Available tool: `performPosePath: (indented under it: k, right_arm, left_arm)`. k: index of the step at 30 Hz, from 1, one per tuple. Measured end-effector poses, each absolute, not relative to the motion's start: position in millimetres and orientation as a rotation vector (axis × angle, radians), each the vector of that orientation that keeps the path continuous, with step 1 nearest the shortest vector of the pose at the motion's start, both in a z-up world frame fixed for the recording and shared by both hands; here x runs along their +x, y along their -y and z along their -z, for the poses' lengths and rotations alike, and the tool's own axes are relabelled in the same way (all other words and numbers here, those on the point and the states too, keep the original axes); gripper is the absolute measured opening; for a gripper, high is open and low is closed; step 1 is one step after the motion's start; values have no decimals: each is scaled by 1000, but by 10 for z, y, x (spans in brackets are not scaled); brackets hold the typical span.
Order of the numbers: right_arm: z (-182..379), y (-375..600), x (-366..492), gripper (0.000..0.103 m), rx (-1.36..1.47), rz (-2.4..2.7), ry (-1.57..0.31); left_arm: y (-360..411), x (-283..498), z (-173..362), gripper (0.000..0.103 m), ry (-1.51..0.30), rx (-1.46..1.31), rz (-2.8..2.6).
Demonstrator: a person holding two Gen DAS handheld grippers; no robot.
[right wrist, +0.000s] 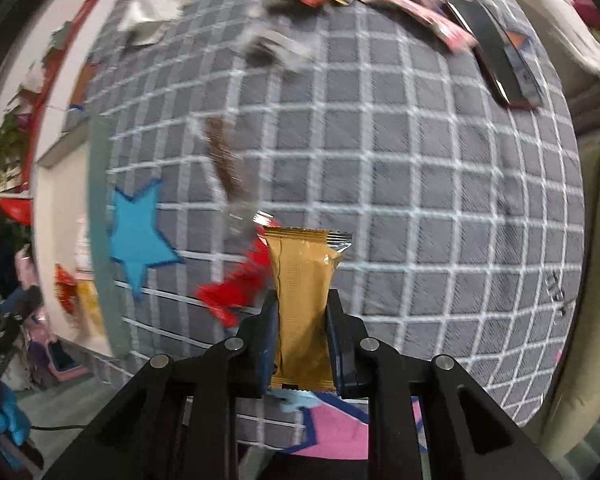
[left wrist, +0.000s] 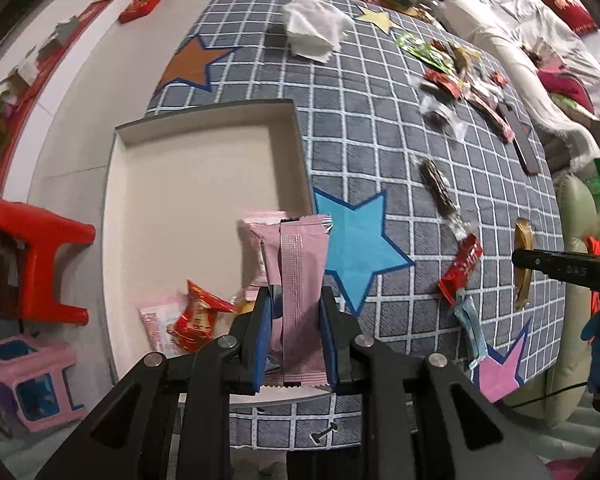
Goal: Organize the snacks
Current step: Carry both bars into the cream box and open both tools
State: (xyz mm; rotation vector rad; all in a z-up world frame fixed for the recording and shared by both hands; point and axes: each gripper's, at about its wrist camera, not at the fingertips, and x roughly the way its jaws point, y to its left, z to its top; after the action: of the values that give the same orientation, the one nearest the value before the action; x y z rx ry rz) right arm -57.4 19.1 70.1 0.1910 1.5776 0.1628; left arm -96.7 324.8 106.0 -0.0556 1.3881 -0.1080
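A grey checked cloth point(left wrist: 380, 128) with coloured stars covers the tabletop, and a shallow white box point(left wrist: 196, 184) sits on its left part, already holding a red packet point(left wrist: 198, 316) and a pale pink one near its near edge. Loose snacks lie scattered across the cloth to the right: a dark stick in clear wrap point(left wrist: 440, 188), a red wrapper point(left wrist: 462, 268) and a heap at the far edge.

The left gripper point(left wrist: 294, 336) has its fingers closed on a pink bar packet point(left wrist: 300, 280), which hangs just above the box's near right corner. The right gripper point(right wrist: 302, 344) has its fingers clamped on a gold bar packet point(right wrist: 302, 300), lifted clear of the cloth, well to the right of the box.

Both bars look light and fairly stiff inside thin, glossy film, so they are likely to slip if pinched at the crimped ends; gripping across the middle of the body, as here, seems the safest hold. The pink packet shows its ridged back seam; the gold one is plain with a silvery crimp on top.
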Motion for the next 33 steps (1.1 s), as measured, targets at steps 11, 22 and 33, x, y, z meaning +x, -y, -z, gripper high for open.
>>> performPosePath:
  k: [11,22,33]
  right_arm:
    - [-976,-1262,-269,23,109,-407,-1522]
    - [-918,-2215,-57,23,44,-535,-1547]
    - [-588,-2572,-7,23,22,-535,-1641]
  left_arm:
    - [-3680,-885,-1060,25,-1365,-96,42]
    - [-3985,-837,-829,25,-1405,-118,-3]
    - [-4062,-830,-591,26,-1460,-93,-16]
